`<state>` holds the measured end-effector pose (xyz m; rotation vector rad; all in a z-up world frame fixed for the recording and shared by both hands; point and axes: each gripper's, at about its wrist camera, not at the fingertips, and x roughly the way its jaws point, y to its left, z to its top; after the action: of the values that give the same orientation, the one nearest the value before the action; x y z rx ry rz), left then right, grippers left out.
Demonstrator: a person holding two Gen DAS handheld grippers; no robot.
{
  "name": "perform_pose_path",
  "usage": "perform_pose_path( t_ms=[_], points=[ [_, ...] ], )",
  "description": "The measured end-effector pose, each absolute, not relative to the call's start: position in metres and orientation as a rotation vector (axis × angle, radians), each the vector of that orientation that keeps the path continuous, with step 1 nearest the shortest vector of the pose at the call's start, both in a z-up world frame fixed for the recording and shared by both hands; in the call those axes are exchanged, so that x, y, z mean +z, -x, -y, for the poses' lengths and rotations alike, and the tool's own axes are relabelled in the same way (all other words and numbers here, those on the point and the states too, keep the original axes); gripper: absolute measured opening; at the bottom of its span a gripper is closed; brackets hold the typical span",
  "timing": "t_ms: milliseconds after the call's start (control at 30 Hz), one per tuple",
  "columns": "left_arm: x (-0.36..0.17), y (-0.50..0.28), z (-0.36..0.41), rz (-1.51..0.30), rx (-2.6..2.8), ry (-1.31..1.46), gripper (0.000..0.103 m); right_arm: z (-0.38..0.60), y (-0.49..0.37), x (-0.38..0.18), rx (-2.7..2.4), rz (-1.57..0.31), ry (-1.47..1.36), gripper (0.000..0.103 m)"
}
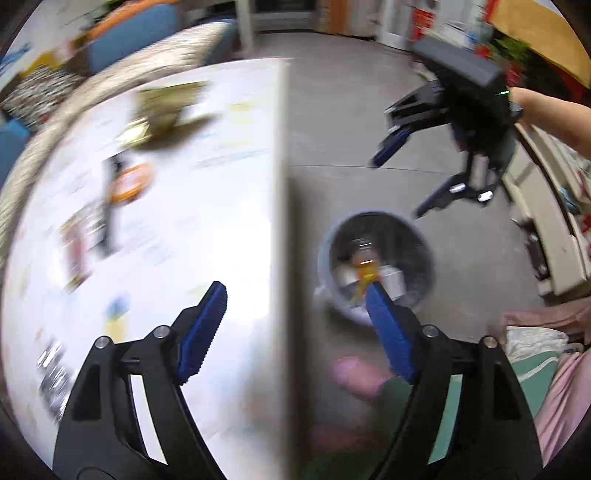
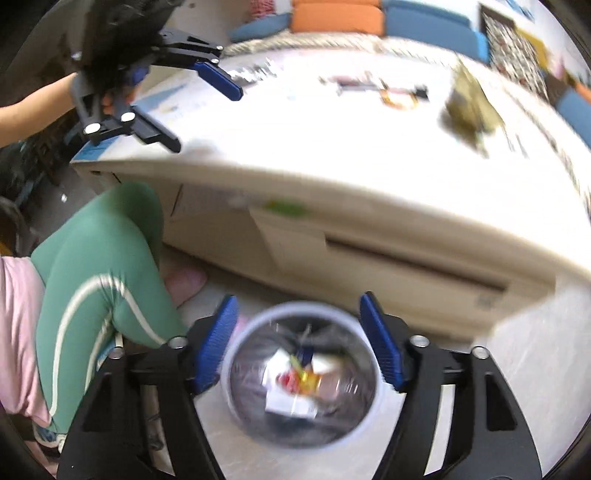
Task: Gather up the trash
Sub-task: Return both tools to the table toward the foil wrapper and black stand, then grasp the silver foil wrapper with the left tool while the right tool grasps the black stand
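A round bin [image 2: 236,391] lined with a dark bag stands on the floor beside the white table [image 1: 207,229]; it holds white paper and a red and yellow wrapper [image 2: 303,380]. It also shows in the left wrist view [image 1: 327,258]. My right gripper [image 2: 299,325] is open and empty, right above the bin; it appears in the left wrist view [image 1: 395,177]. My left gripper [image 1: 295,299] is open and empty, straddling the table's edge; it appears in the right wrist view [image 2: 207,118]. On the table lie a crumpled olive wrapper [image 1: 166,107], an orange packet [image 1: 129,182] and a dark strip [image 1: 109,206], all blurred.
The person's green-trousered leg [image 2: 99,266] and pink slipper [image 2: 184,280] are left of the bin. The table has a drawer front [image 2: 406,266]. A sofa with blue and orange cushions [image 2: 340,18] stands behind the table. A cream shelf unit [image 1: 546,221] is at the right.
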<state>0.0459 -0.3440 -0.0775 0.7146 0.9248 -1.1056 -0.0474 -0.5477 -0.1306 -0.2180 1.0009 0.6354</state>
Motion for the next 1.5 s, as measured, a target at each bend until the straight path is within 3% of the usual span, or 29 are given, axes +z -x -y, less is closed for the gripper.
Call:
perform_pose_path(
  t_ms=[67,233,467,800,900,1033,1433,1500],
  points=[
    [-0.069,-0.063,0.314,-0.927,-1.038,-0.691,0.076,0.532,0.031,-0.116,0.661,-0.973,0.271,0.081],
    [-0.053,-0.098,0.251,-0.882,-0.895,-0.703,0.092,0.49,-0.014,-0.088,0.706,-0.901,0.457,0.087],
    [-0.06,-0.151,0.201,-0.895,-0.8,-0.743,0.096,0.446,-0.092,-0.078,0.765,-0.86,0.699,0.087],
    [-0.096,-0.204,0.17,-0.942,-0.799,-0.741,0.096,0.415,-0.199,-0.096,0.798,-0.878,0.812,0.086],
    [-0.103,-0.217,0.165,-0.948,-0.809,-0.744,0.096,0.411,-0.217,-0.106,0.814,-0.901,0.849,0.083],
    [-0.108,-0.231,0.162,-0.949,-0.827,-0.739,0.096,0.41,-0.235,-0.117,0.853,-0.952,0.879,0.067],
    [-0.129,-0.263,0.165,-0.978,-0.861,-0.708,0.095,0.411,-0.266,-0.137,0.929,-1.054,0.907,0.055],
    [-0.131,-0.266,0.165,-0.997,-0.881,-0.683,0.088,0.412,-0.266,-0.136,0.951,-1.083,0.879,0.047]
  ],
)
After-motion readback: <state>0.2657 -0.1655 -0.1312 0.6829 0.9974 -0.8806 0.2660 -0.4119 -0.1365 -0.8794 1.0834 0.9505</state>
